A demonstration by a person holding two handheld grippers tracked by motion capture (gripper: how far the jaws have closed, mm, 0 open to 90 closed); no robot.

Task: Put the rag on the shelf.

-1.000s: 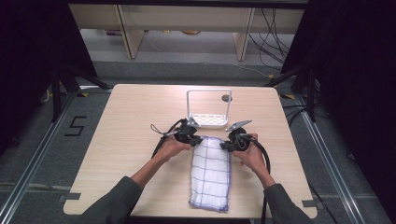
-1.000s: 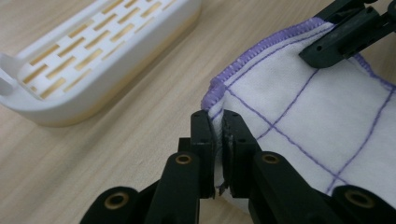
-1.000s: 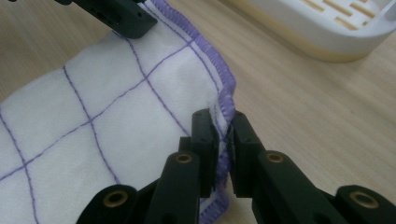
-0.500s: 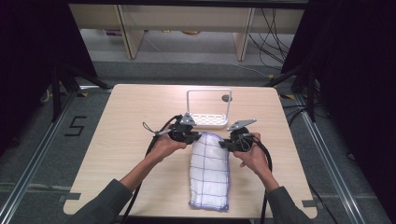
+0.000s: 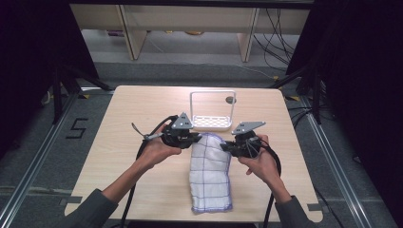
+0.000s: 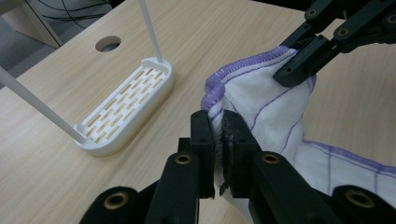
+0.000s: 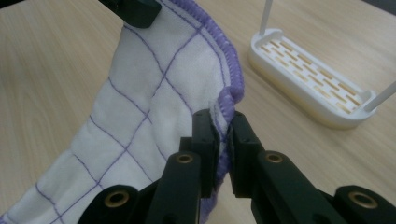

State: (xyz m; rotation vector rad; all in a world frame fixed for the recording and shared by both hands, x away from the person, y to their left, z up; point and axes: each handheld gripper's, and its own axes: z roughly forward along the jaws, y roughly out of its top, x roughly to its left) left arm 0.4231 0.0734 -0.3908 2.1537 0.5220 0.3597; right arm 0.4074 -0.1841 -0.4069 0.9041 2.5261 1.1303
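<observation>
A white cloth with a purple grid and purple hem [image 5: 209, 173] lies lengthwise on the table, its far end lifted off the wood. My left gripper [image 5: 197, 138] is shut on the far left corner of the cloth [image 6: 261, 100], the hem pinched between its pads. My right gripper [image 5: 225, 145] is shut on the far right corner of the cloth [image 7: 154, 88]. The far edge hangs slack between the two grippers. In the left gripper view the right gripper [image 6: 292, 74] shows clamped on the hem across from mine.
A white rack with a slotted base and an upright wire frame [image 5: 211, 122] stands just beyond the grippers, also seen as the rack [image 6: 123, 109] and the rack [image 7: 308, 77]. A round hole [image 5: 230, 99] sits in the table [image 5: 119, 137] behind it.
Both grippers have risen and drawn back toward the near edge, lifting the far end of the cloth off the table. The cloth's far edge now hangs between them.
</observation>
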